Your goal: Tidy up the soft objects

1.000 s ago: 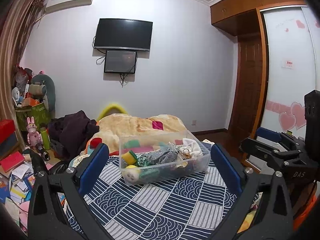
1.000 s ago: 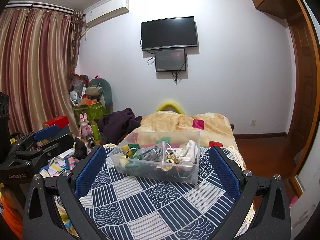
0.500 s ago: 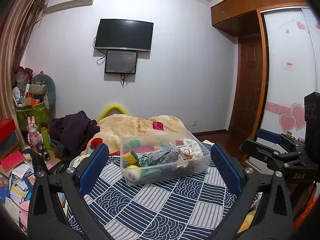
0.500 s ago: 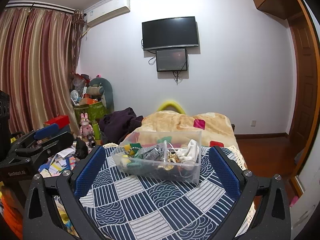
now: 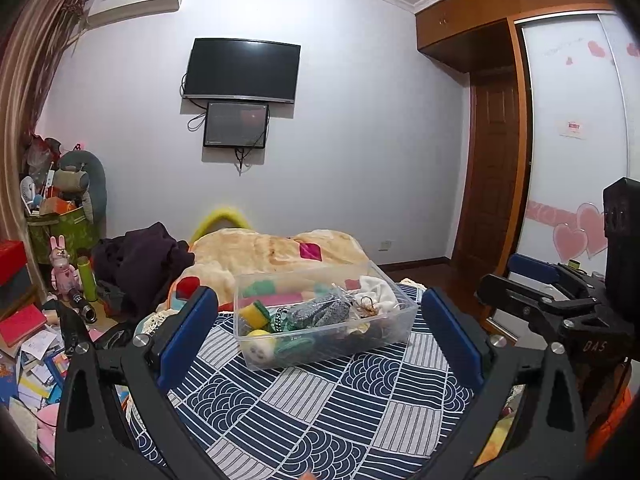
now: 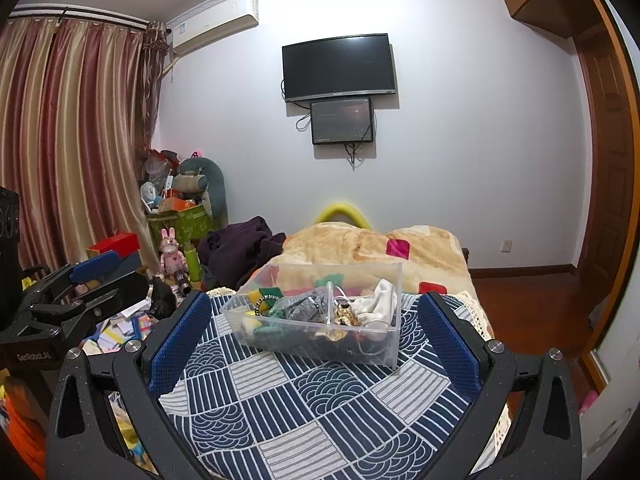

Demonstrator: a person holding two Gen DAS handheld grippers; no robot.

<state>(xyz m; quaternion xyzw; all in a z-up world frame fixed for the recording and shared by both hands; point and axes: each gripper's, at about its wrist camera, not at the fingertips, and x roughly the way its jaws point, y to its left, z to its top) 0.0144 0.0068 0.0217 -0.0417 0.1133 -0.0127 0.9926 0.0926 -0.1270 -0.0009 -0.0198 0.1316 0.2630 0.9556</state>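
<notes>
On the bed, mid-quilt: one clear plastic bin point(image 5: 320, 320) of soft objects.
Contents: yellow sponge point(image 5: 256, 312), grey knit piece point(image 5: 320, 312), white cloth point(image 5: 378, 292), green items, all jumbled. Left tool point(image 5: 320, 332) and right tool point(image 6: 320, 332) both spread wide, empty, short of the bin.

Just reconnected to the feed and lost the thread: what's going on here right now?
Nothing is being handled yet. The left gripper and the right gripper are both open and empty, held side by side above the patterned blue bedspread, pointing at a clear plastic bin. The bin sits on the bedspread and holds a jumble of soft items: a white cloth, a grey fabric bundle and a yellow-green sponge.
</notes>
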